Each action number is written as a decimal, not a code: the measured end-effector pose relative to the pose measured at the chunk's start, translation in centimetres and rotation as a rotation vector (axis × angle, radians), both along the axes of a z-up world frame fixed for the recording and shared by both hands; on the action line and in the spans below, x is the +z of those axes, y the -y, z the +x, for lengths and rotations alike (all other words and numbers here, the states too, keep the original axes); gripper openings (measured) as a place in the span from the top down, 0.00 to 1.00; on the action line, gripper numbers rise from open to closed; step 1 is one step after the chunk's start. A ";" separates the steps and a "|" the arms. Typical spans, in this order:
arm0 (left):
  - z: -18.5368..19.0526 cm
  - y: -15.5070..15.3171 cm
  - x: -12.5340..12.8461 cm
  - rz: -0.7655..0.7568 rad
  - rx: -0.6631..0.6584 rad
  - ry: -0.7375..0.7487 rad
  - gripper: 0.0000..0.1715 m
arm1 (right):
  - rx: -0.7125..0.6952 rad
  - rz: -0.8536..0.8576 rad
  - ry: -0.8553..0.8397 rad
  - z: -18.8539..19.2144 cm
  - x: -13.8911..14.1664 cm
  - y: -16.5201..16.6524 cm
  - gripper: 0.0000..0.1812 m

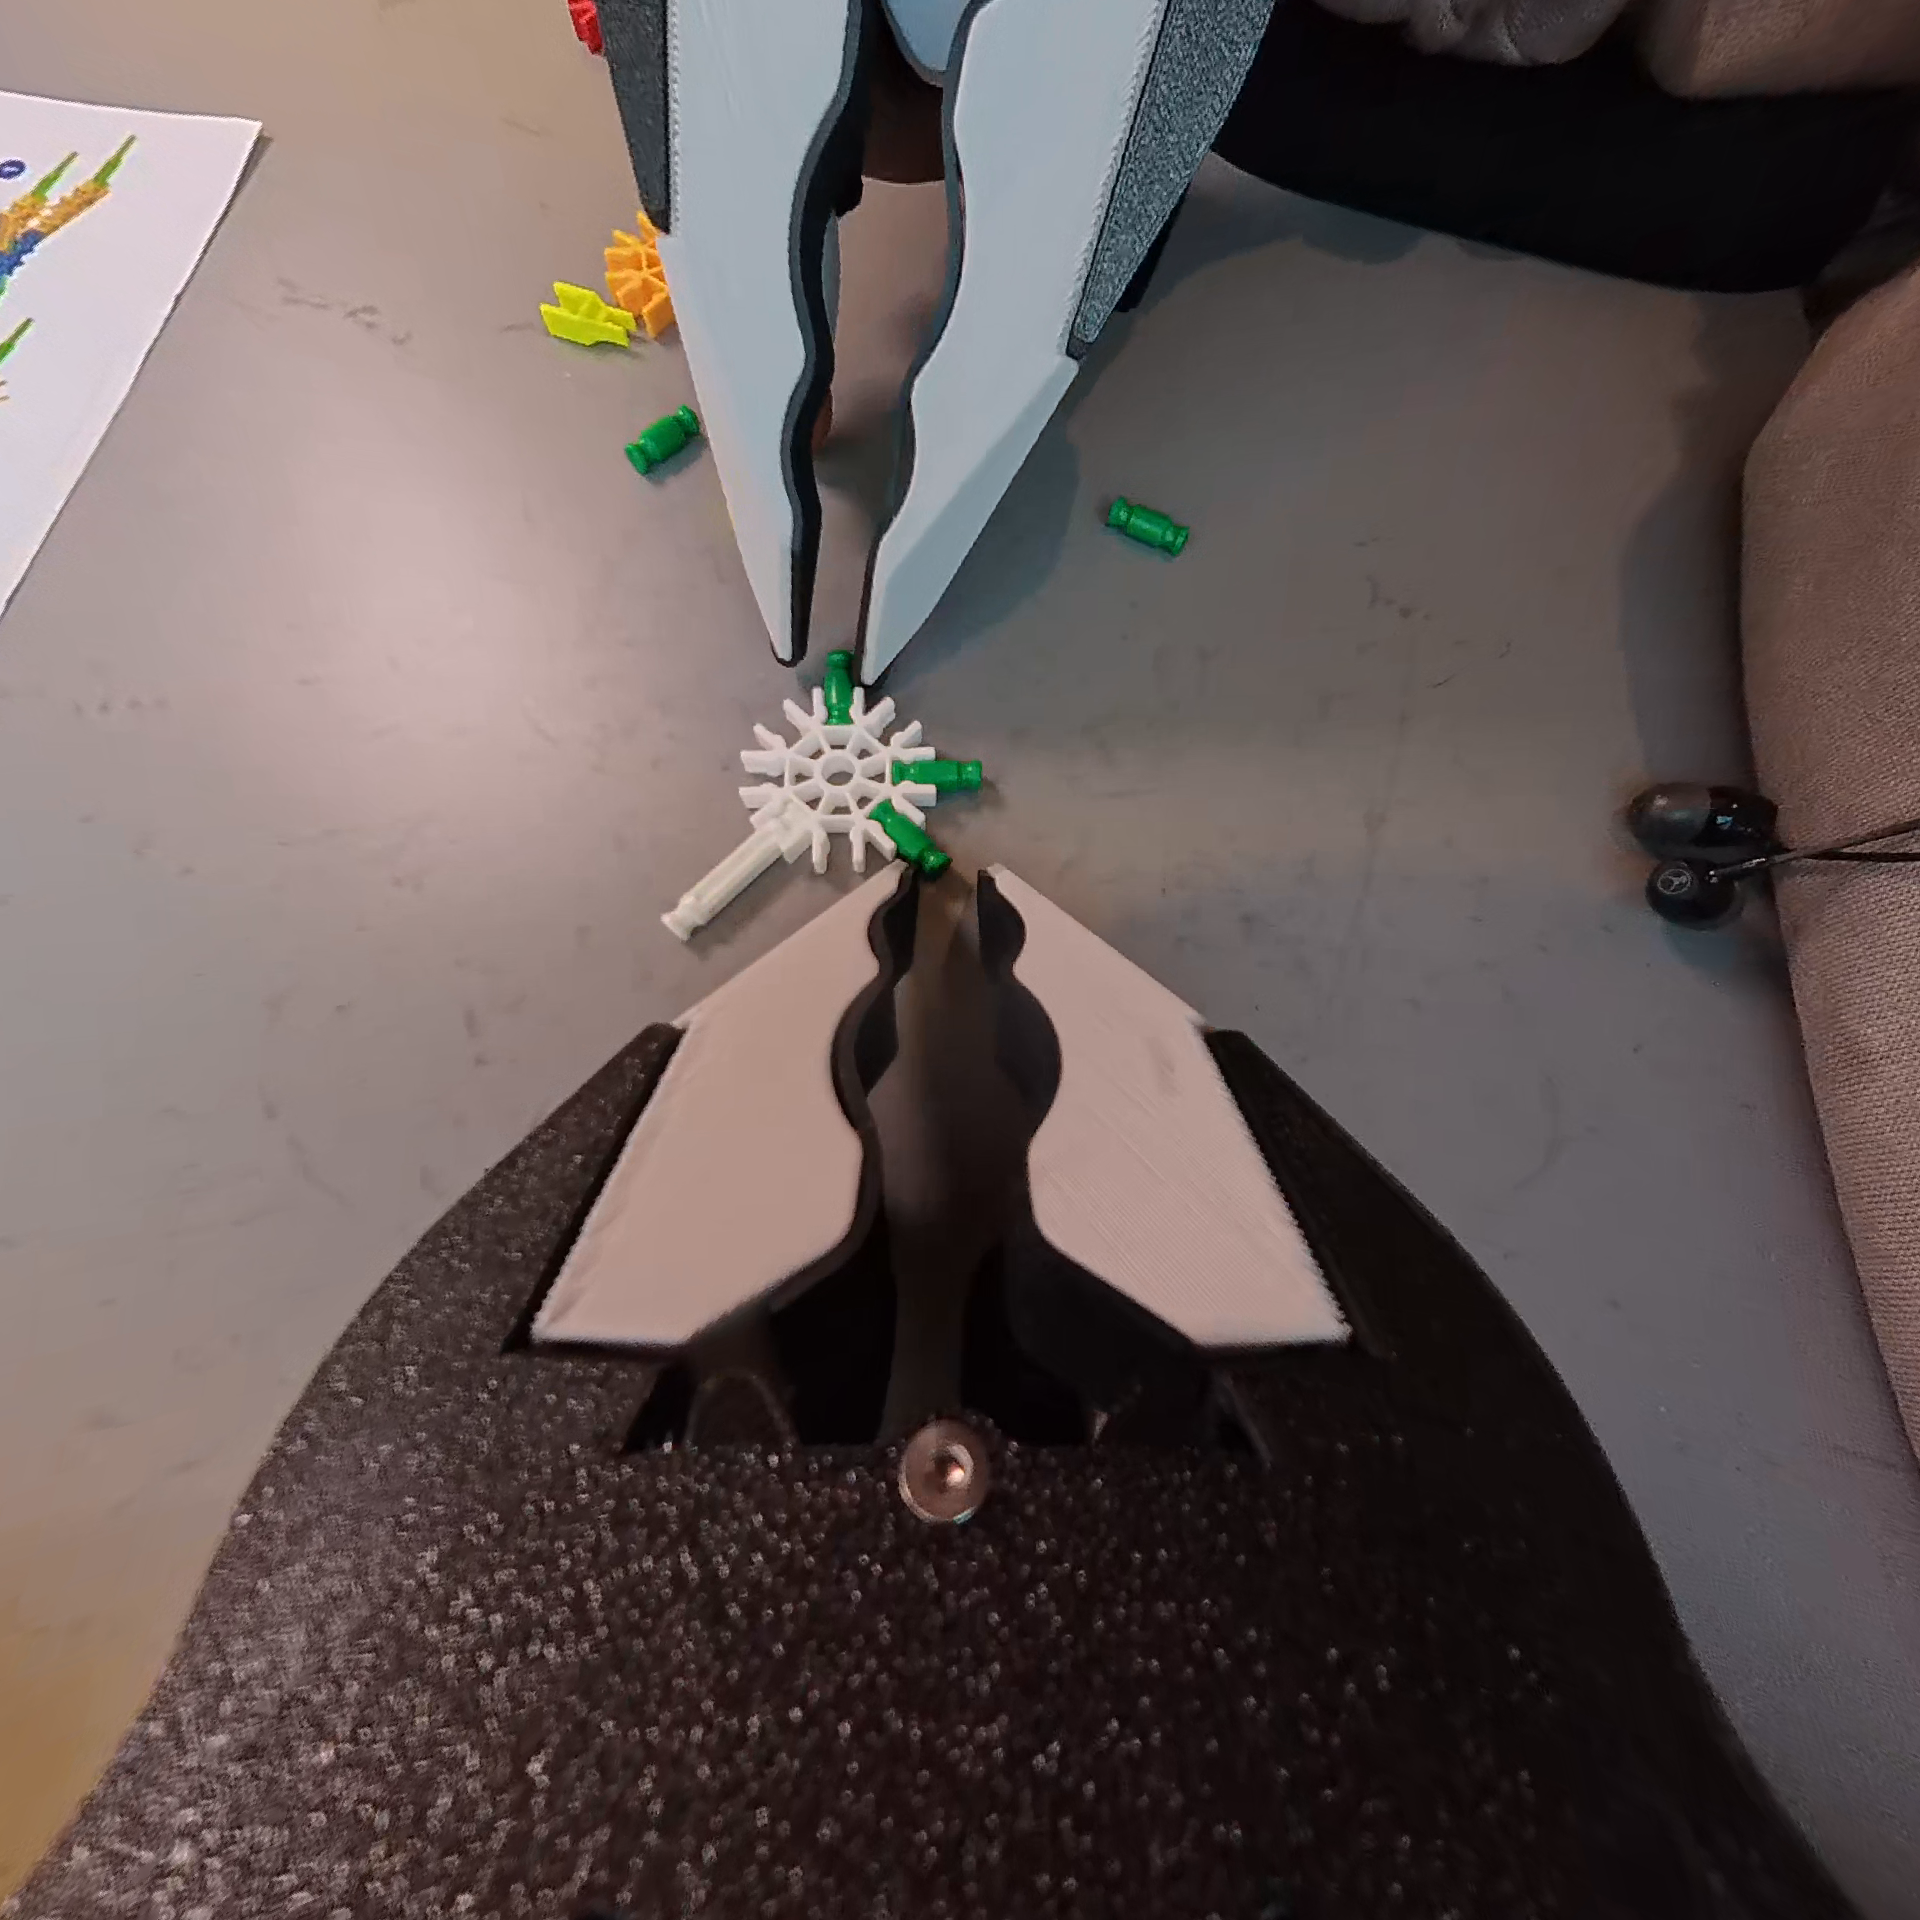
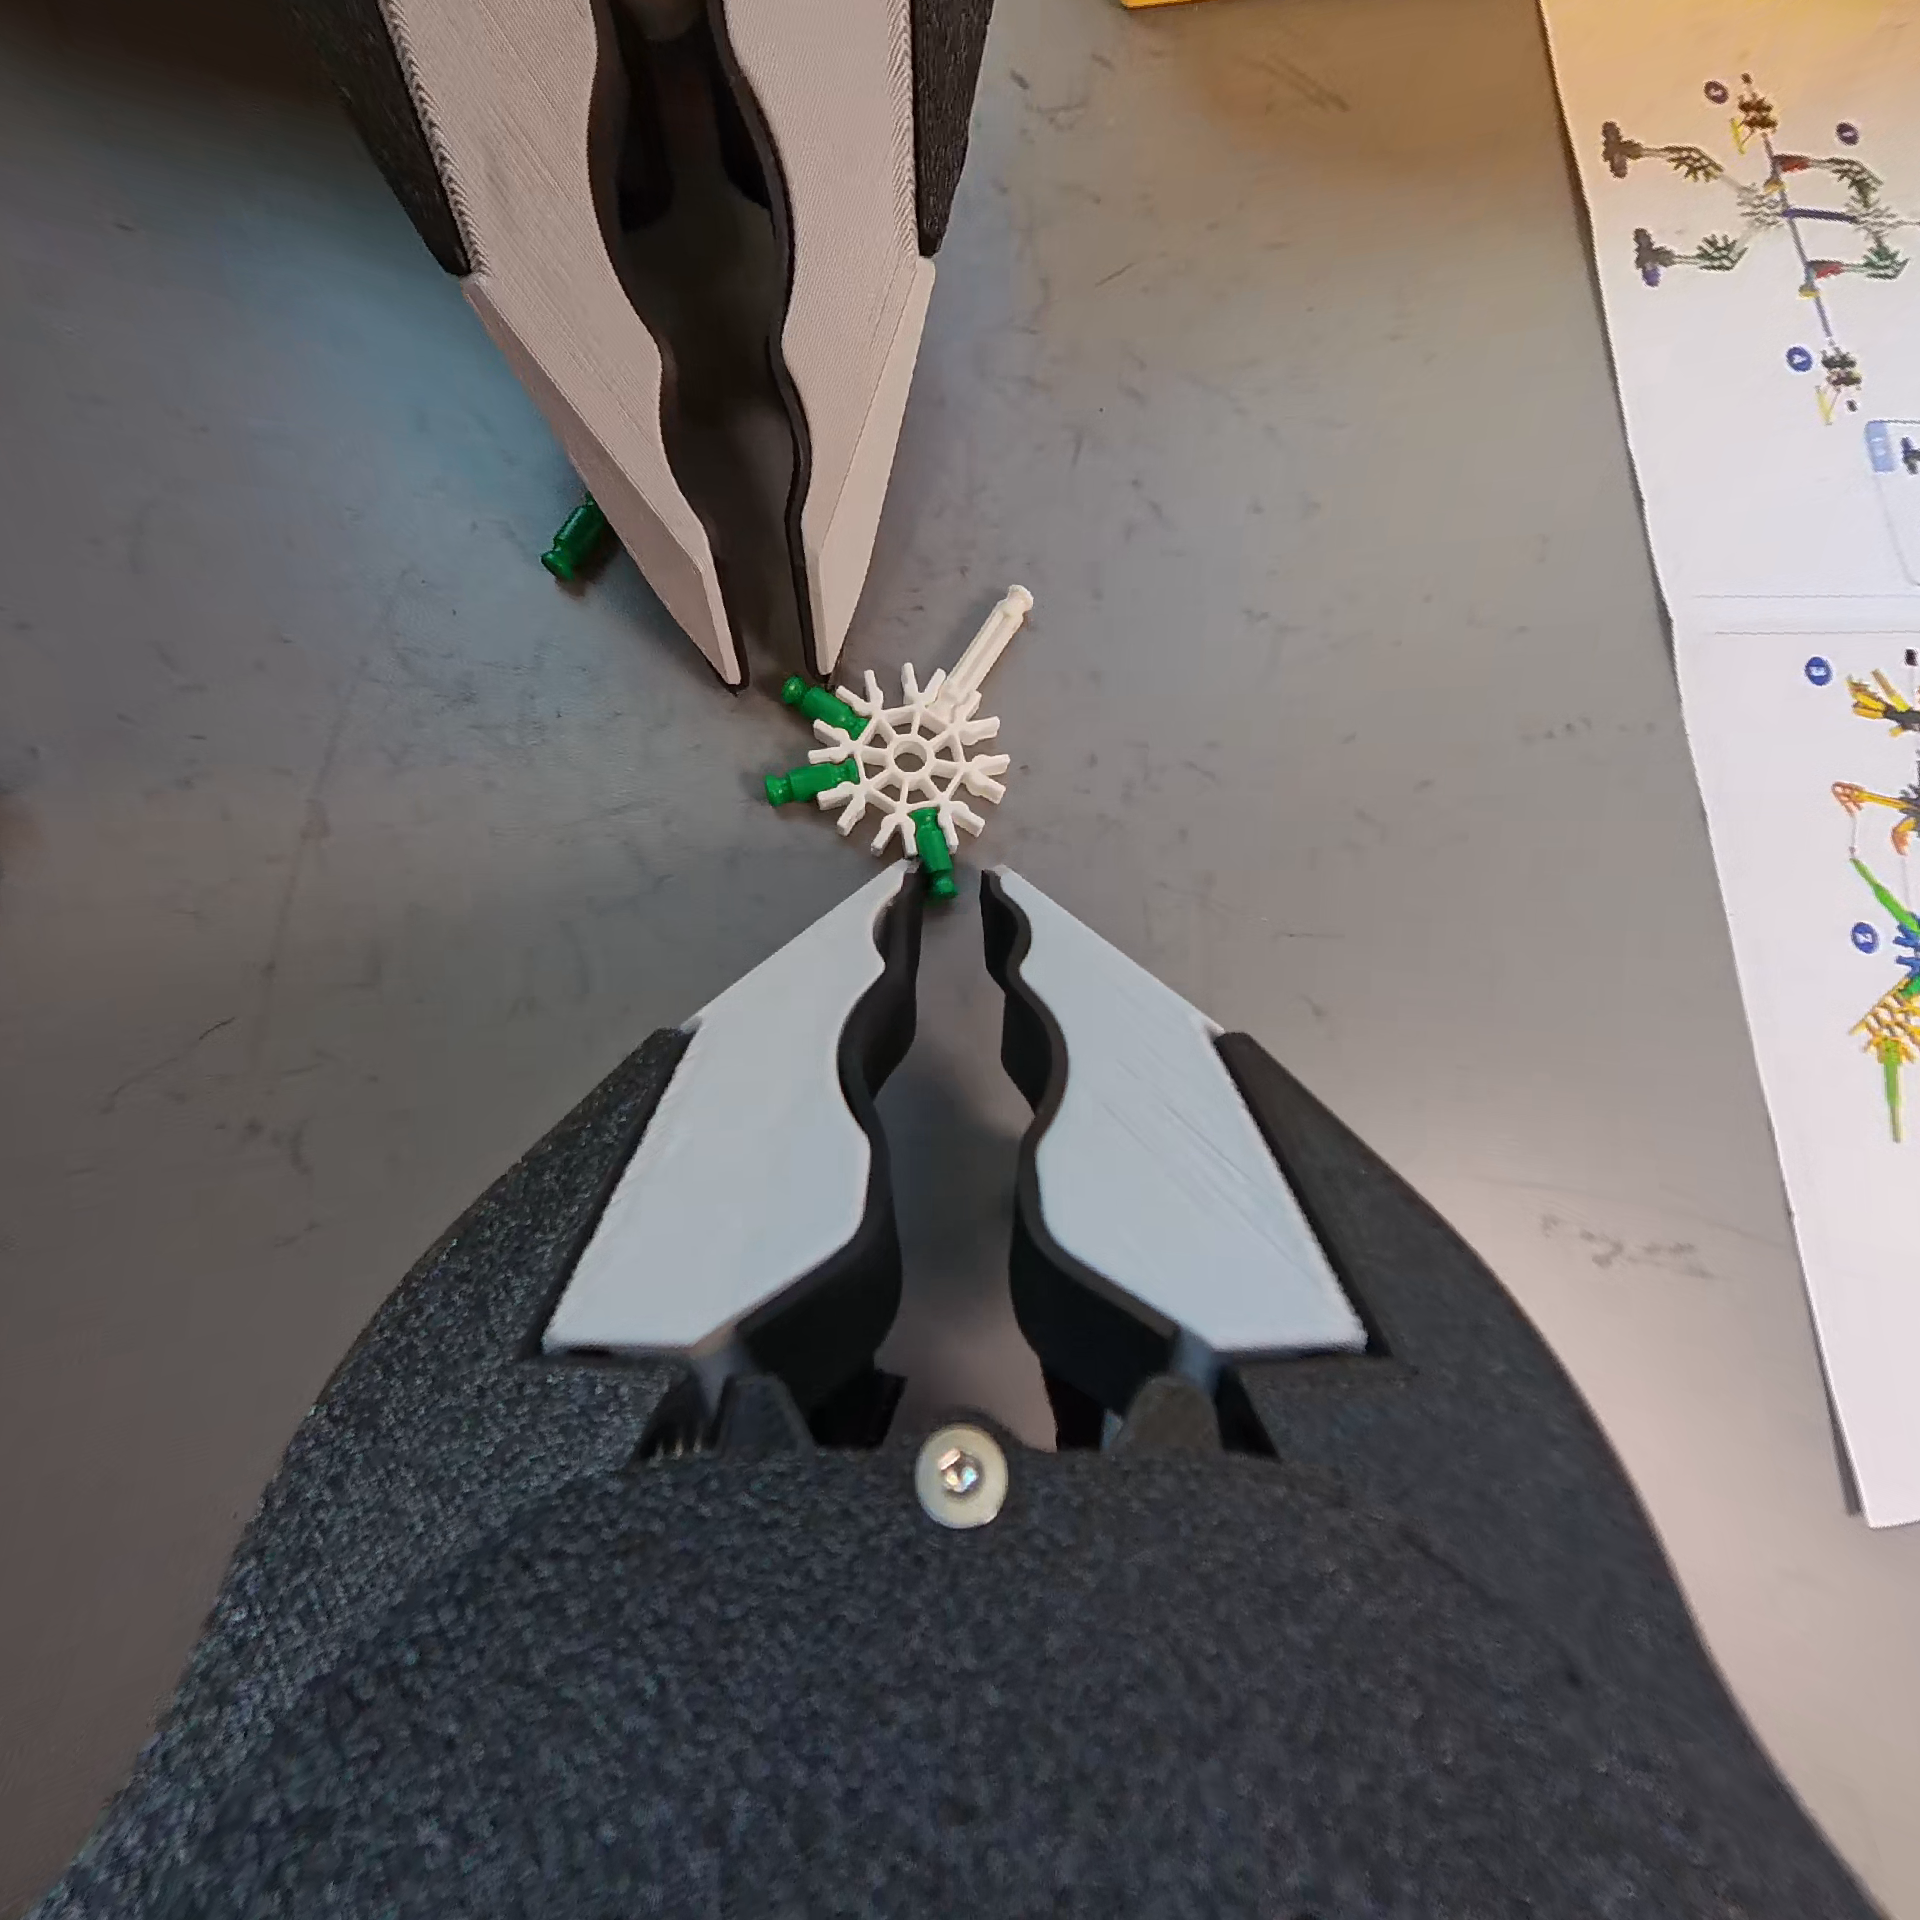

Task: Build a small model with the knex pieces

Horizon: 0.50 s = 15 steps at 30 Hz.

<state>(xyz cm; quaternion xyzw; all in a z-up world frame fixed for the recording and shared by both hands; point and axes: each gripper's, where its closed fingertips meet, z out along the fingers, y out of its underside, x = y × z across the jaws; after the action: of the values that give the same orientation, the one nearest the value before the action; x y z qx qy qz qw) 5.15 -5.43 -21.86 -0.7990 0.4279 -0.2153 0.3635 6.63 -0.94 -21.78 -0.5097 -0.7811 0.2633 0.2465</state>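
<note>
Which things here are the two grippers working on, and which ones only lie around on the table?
At the grippers:
- left gripper
- right gripper
- white wheel piece carrying three green pegs and a white rod

Lying about:
- two loose green pegs
- yellow piece
- orange piece
- instruction sheet
- earphones

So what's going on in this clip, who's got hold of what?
Two hand-held grippers face each other over a white snowflake connector lying on a grey table. It carries three short green rods and one white rod. The left gripper has its tips slightly apart at the green rod nearest it; the right gripper likewise sits at another green rod. Neither clearly grips. Loose green rods, yellow and orange pieces and an instruction sheet lie around.
</note>
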 end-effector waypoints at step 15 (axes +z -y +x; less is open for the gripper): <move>-3.4 -3.2 0.6 0.062 0.212 -0.010 0.92 | -0.079 -0.058 -0.122 -1.3 1.9 -0.9 0.97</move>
<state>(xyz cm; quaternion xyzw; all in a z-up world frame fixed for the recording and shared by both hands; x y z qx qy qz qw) 1.76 -2.24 -21.28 -0.8292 0.3493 -0.1580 0.4068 5.30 -0.01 -19.85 -0.5302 -0.7359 0.3064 0.2889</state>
